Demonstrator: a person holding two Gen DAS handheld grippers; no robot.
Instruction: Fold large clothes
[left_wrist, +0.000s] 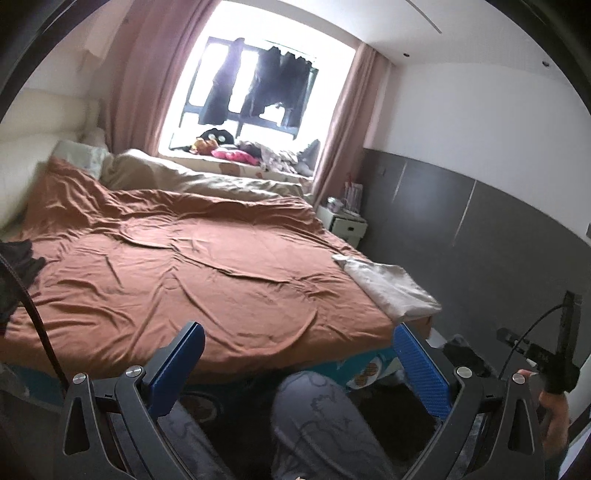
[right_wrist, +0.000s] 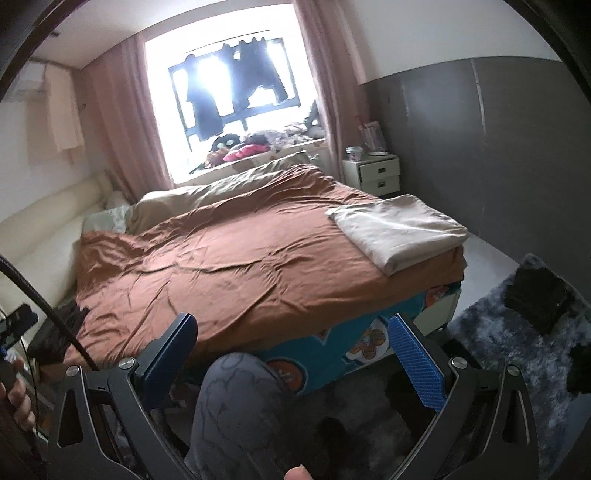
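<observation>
A folded cream cloth (left_wrist: 388, 284) (right_wrist: 399, 229) lies on the near right corner of the bed, on the rust-brown cover (left_wrist: 192, 258) (right_wrist: 229, 266). A dark garment (left_wrist: 18, 266) (right_wrist: 62, 328) lies at the bed's left edge. My left gripper (left_wrist: 299, 332) is open and empty, held in front of the bed's foot above the person's knees. My right gripper (right_wrist: 295, 325) is open and empty, also short of the bed's foot edge. Both are well apart from the cream cloth.
A beige duvet (right_wrist: 221, 188) lies along the bed's far side under the window. A white nightstand (right_wrist: 376, 173) stands at the far right. A shaggy grey rug (right_wrist: 498, 343) with dark items covers the floor on the right. The person's knee (right_wrist: 236, 398) is between the right gripper's fingers.
</observation>
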